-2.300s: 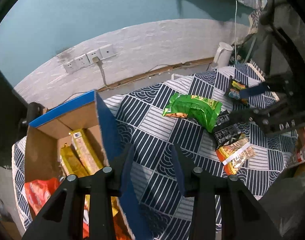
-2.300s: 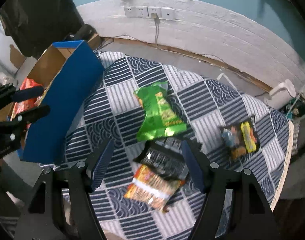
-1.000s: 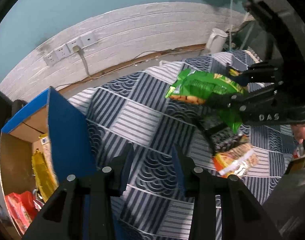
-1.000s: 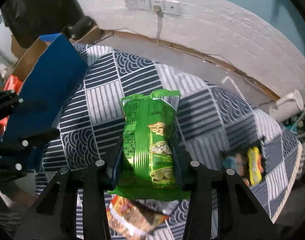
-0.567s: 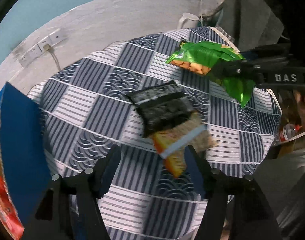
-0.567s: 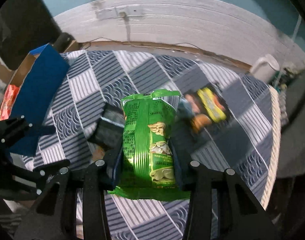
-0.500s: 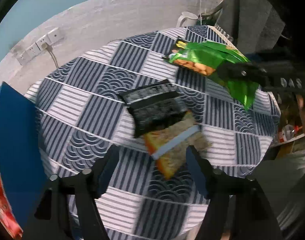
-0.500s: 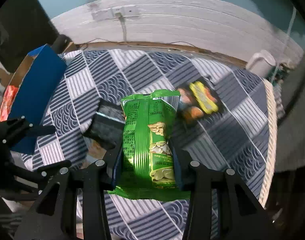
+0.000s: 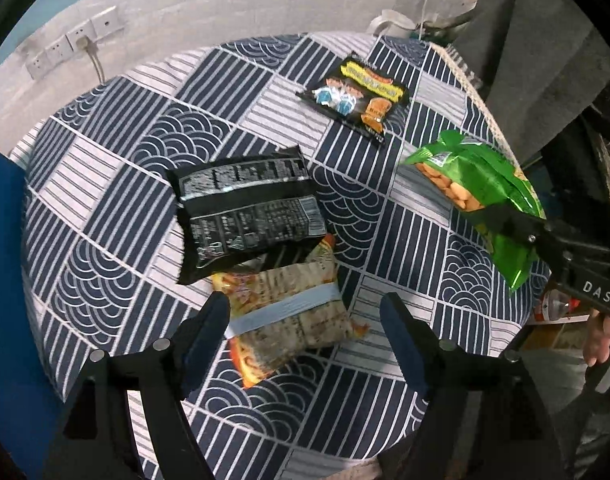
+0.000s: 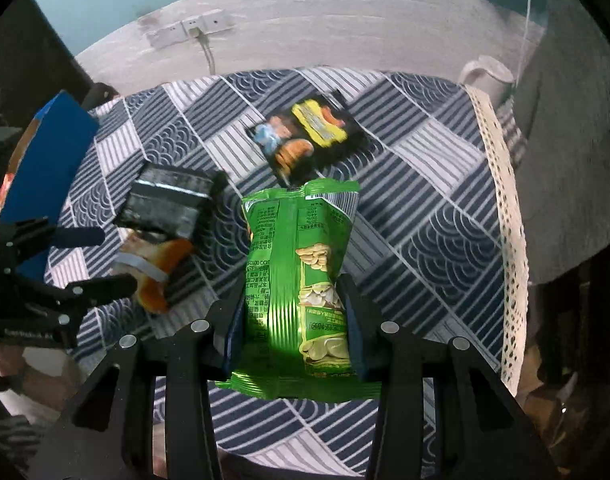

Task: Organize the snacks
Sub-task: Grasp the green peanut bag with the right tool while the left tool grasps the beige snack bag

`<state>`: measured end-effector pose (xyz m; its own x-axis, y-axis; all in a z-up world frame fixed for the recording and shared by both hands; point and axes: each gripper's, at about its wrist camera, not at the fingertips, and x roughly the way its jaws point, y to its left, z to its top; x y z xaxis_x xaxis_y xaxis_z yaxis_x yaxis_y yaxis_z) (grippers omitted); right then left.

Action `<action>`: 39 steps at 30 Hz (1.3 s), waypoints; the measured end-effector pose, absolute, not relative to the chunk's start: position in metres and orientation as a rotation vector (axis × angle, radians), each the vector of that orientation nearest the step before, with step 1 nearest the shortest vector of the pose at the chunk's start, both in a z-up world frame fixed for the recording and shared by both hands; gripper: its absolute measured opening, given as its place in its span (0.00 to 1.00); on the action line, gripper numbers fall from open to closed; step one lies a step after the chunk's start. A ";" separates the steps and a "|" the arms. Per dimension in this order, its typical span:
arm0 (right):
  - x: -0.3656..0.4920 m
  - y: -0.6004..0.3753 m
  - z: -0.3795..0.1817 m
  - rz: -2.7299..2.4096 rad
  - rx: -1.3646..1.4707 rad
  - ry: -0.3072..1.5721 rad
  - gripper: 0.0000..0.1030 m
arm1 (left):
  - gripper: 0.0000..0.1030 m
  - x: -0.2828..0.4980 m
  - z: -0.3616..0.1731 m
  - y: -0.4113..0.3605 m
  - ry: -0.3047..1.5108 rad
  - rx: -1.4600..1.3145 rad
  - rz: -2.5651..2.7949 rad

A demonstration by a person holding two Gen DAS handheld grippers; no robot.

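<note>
My right gripper (image 10: 291, 320) is shut on a green snack bag (image 10: 301, 276) and holds it above the round table; the bag also shows in the left wrist view (image 9: 477, 188). My left gripper (image 9: 305, 328) is open, its fingers on either side of an orange snack bag (image 9: 289, 320) that lies on the cloth. A black snack bag (image 9: 245, 212) lies partly on top of the orange one. A black and yellow snack bag (image 9: 357, 96) lies further back. The left gripper also shows in the right wrist view (image 10: 101, 260).
The table has a navy and white patterned cloth (image 9: 105, 200). A blue cardboard box (image 10: 45, 168) stands at the table's left edge; its blue flap (image 9: 1, 280) shows at left. A white kettle (image 10: 489, 76) and wall sockets (image 10: 189, 30) are at the back.
The right gripper took hold of the green bag and lifted it off the table. The left gripper swung away from the box, opened wider and came down around the orange bag.
</note>
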<state>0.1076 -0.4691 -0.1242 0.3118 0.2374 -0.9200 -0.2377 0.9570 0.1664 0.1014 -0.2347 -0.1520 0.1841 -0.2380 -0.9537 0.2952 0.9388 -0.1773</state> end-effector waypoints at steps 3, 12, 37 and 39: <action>0.108 -0.476 -0.129 0.312 0.020 1.217 0.40 | 0.76 0.106 -0.163 -0.241 1.359 0.063 -0.372; 0.114 -0.480 -0.131 0.319 0.039 1.209 0.40 | 0.78 0.111 -0.186 -0.244 1.378 0.109 -0.346; 0.114 -0.434 -0.098 0.362 -0.011 1.156 0.40 | 0.54 0.080 -0.139 -0.201 1.232 0.182 -0.395; 0.114 -0.429 -0.093 0.367 -0.017 1.148 0.40 | 0.54 0.078 -0.131 -0.194 1.210 0.190 -0.387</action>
